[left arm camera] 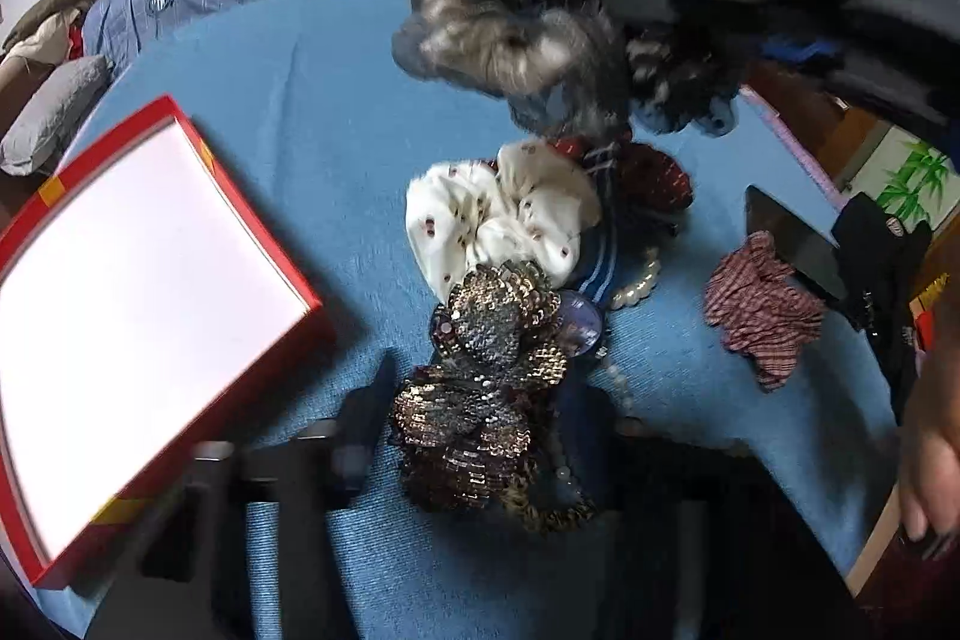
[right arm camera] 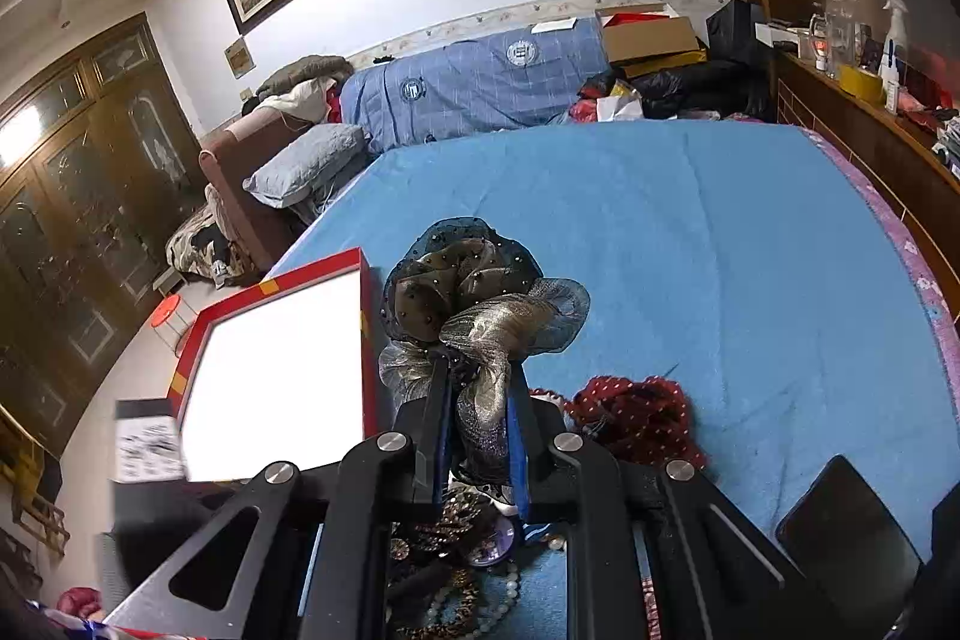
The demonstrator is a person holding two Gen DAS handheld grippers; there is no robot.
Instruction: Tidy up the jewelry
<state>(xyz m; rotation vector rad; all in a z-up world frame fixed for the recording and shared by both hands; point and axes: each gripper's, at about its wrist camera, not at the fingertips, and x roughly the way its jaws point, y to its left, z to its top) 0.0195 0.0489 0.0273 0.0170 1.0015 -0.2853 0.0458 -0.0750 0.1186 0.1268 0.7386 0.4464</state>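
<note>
Scrunchies and bead strings are heaped together near the middle of the blue bed cover point(right arm camera: 690, 250), towards its near edge. A dark and gold mesh scrunchie point(right arm camera: 480, 292) is clamped between the narrowly set fingers of the right gripper point(right arm camera: 480, 370) and is held up clear of the cover, above the far end of the heap. In the left wrist view the same scrunchie is seen blurred, hanging from that gripper over the pile.

The left gripper point(left arm camera: 492, 400) is pointed steeply down at the near end of the heap, where a sequinned scrunchie point(left arm camera: 492, 370) lies between its fingers. The fingers are blurred by motion, and whether their pads press on the sequins cannot be told.

Just beyond the sequinned piece a white dotted scrunchie point(left arm camera: 498, 214) is seen, touching it, with a dark red dotted scrunchie point(right arm camera: 636, 412) beside it towards the right edge of the bed. A string of pearl beads point(left arm camera: 636, 286) is tucked against the right side of the pile. A red plaid scrunchie point(left arm camera: 762, 304) lies apart from the heap, nearer the right edge, touching a dark flat phone point(right arm camera: 846, 520).

An open red box point(left arm camera: 252, 208) with a white inside is set at the left edge of the bed, near the heap but not touching it.
</note>
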